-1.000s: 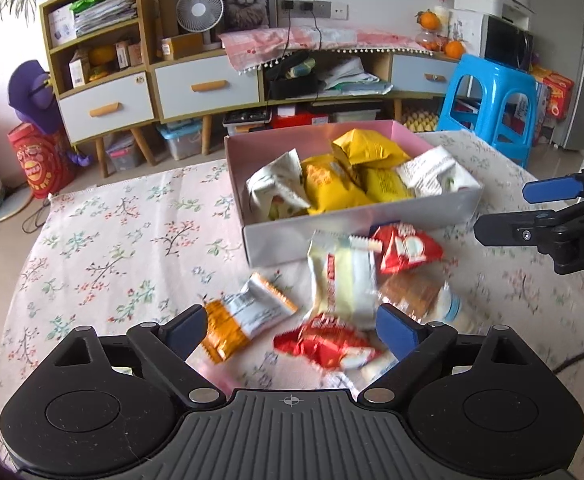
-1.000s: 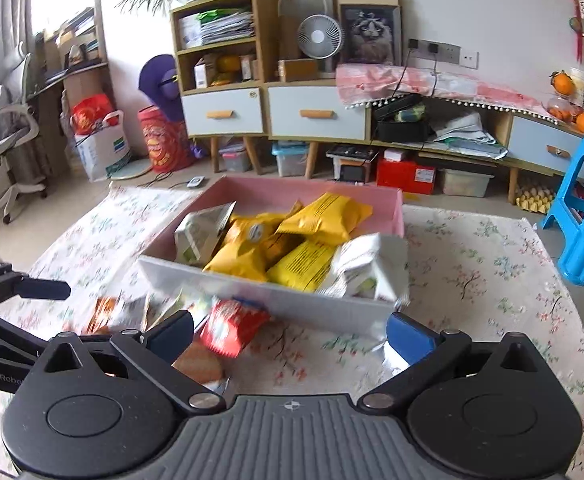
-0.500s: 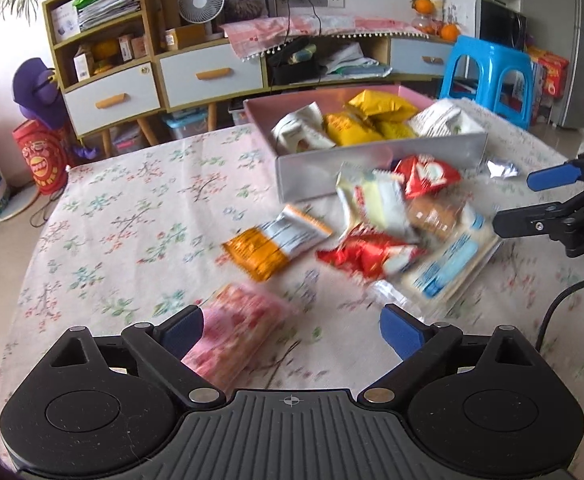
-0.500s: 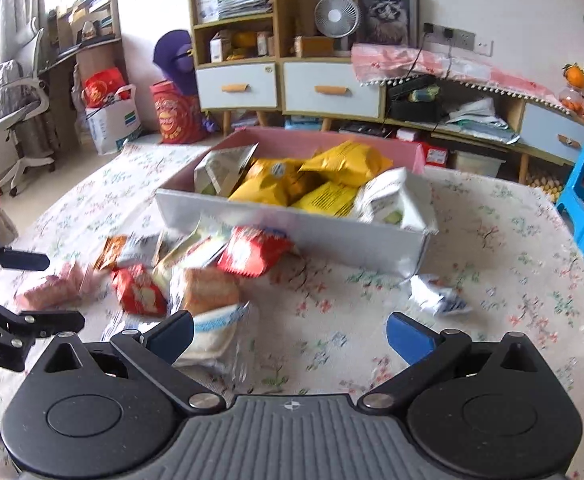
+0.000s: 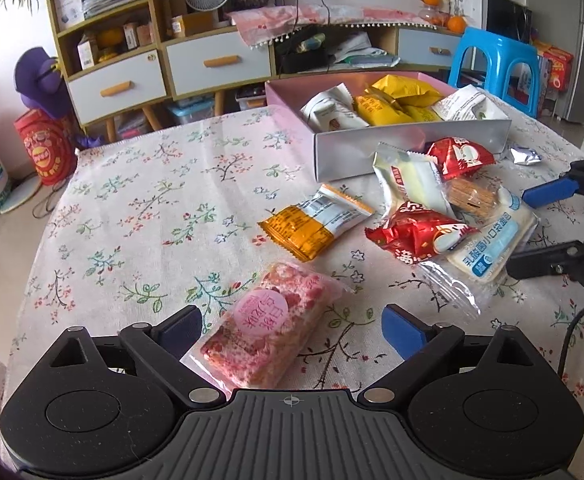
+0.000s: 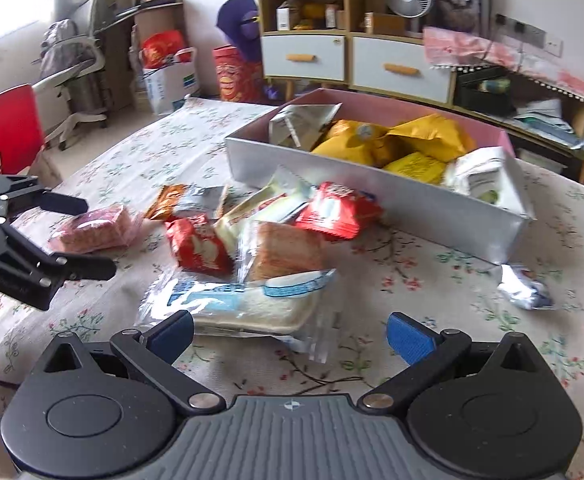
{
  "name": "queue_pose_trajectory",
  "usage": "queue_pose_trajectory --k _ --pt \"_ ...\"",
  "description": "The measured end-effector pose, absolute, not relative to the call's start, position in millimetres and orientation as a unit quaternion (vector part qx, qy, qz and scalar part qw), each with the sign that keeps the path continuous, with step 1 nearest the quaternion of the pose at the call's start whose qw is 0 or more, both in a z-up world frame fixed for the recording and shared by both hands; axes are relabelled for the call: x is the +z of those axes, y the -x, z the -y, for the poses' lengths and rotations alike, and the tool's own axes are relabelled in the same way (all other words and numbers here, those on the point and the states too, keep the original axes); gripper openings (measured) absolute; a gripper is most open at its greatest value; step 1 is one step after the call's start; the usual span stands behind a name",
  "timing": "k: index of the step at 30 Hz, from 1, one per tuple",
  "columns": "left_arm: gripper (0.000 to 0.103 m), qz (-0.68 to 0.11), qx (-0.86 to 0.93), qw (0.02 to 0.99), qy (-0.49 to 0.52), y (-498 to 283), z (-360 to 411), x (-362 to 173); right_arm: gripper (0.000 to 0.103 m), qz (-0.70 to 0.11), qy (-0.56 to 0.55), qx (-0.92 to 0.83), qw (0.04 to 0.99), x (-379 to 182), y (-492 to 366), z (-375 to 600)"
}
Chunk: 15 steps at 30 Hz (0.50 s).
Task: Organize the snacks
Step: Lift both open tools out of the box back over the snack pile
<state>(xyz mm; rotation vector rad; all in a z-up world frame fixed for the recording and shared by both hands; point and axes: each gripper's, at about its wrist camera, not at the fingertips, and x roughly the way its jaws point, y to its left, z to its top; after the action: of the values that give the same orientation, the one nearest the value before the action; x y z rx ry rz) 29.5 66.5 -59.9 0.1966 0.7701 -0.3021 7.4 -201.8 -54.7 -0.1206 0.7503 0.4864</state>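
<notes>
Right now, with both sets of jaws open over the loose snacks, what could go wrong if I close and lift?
1. The pink snack pack lies off-centre between the left gripper jaws, close to one of them; closing may push or twist it rather than pinch it.
2. The white bread bag in front of the right gripper has the red packet and a toast slice piled on it; lifting it could tip them.
</notes>
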Motion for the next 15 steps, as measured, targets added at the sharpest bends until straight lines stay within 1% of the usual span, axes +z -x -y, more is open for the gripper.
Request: queue_pose_trajectory --k 3,8,15 --pt "0.098 -0.385 -0.140 0.908 -0.091 -35 -71 -64 0.094 -0.363 0.054 0.252 0.895 -56 -6 200" --pt "0.098 -0.399 -0.134 0.906 -0.050 -40 -83 -67 0.094 -0.361 0.049 0.284 0.887 -54 1 195" --pt "0.097 -0.410 -0.145 0.900 -0.044 -35 -86 -63 0.094 -0.372 0.047 0.337 0.864 -45 16 185"
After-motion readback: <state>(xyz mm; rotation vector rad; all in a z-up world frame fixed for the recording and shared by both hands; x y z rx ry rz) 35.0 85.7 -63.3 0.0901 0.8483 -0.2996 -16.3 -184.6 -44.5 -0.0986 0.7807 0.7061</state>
